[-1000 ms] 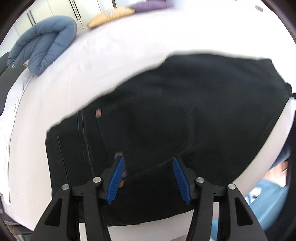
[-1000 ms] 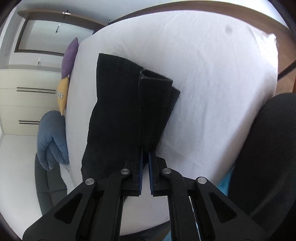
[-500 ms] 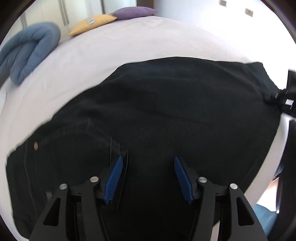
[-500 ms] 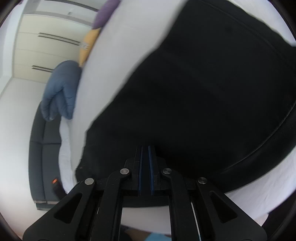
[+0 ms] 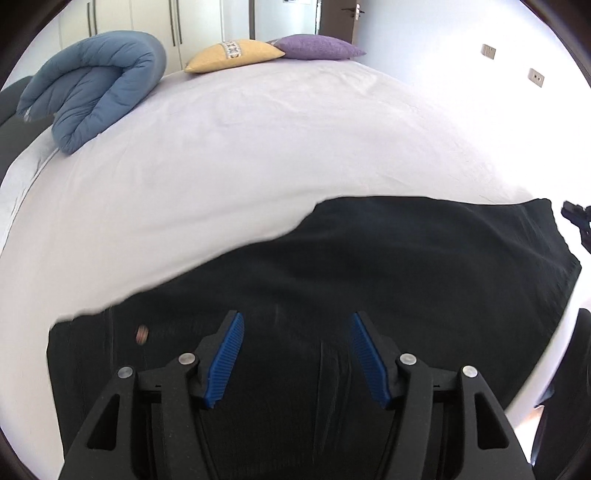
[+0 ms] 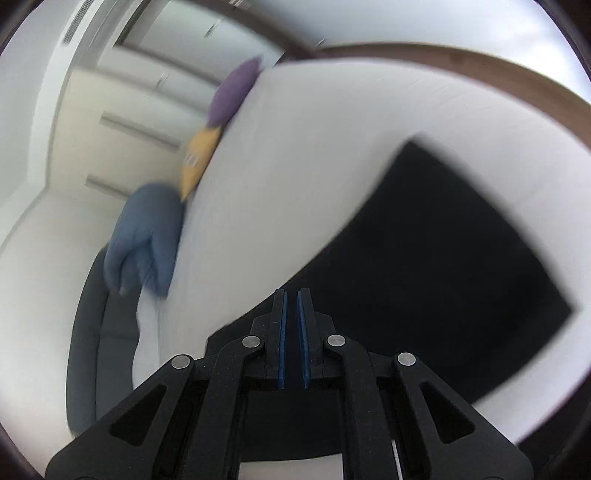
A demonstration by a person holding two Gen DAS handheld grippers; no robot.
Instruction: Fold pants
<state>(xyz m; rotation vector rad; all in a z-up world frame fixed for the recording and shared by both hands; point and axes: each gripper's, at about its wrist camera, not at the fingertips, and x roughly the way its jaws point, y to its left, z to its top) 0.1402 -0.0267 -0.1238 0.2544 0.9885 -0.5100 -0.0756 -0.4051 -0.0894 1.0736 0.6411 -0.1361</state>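
Observation:
The black pants lie folded flat on the white bed, near its front edge. My left gripper is open, blue pads wide apart, hovering just over the waist end, where a copper rivet shows. It holds nothing. In the blurred right wrist view the pants lie ahead and to the right. My right gripper has its pads nearly together with a thin gap; no cloth is seen between them. The right gripper's tip shows at the far right edge of the left wrist view.
A rolled blue duvet lies at the bed's far left. A yellow pillow and a purple pillow sit at the far end. White wardrobes stand behind. A dark sofa sits beside the bed.
The right gripper carried the pant legs over the waist, let go and drew back. The left gripper tilted up and pulled back toward the front edge, staying open.

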